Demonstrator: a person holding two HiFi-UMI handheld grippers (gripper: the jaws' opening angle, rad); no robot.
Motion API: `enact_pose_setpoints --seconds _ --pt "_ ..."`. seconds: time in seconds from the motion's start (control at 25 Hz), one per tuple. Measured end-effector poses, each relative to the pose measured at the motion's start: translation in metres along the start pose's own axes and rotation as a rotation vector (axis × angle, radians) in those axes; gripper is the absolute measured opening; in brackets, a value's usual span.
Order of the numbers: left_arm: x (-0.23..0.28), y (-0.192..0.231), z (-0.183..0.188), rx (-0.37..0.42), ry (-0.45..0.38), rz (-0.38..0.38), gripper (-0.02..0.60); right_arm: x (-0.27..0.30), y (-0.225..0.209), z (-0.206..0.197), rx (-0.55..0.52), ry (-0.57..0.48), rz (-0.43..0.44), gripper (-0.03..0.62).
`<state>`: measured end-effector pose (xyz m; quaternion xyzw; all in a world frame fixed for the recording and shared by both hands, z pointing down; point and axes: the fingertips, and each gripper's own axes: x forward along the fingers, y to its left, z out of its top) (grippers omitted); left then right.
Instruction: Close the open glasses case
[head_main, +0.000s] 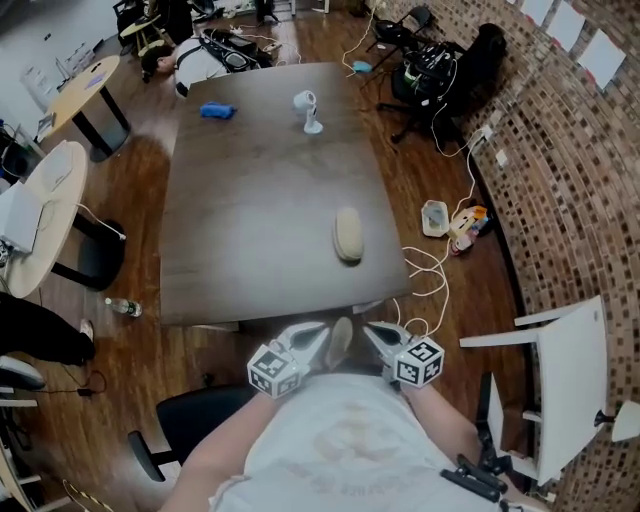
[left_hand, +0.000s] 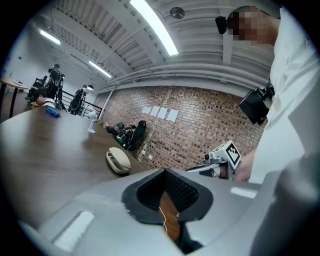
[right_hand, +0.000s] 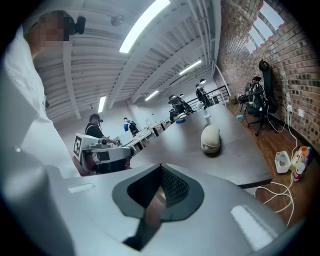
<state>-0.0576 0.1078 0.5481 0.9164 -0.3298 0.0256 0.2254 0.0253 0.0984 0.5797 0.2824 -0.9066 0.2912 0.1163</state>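
The beige glasses case lies on the dark table near its right front corner. In the left gripper view the glasses case shows a dark gap along its side, the lid not quite down. Both grippers hang close to the person's body, in front of the table's near edge and well short of the case. My left gripper and right gripper point toward each other. The left gripper and the right gripper both have their jaws together with nothing between them.
A blue object and a small white stand sit at the table's far end. Cables and a power strip lie on the floor to the right. A white chair stands at right, a black chair behind me.
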Motion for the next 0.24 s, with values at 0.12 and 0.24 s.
enact_pose_setpoints --seconds 0.12,0.24 --pt "-0.014 -0.018 0.0 0.0 -0.009 0.007 0.006 -0.013 0.017 -0.002 -0.017 -0.002 0.009 0.008" --pt "-0.023 -0.038 0.002 -0.016 -0.028 0.009 0.006 -0.03 0.033 -0.006 -0.035 0.013 0.018 0.008"
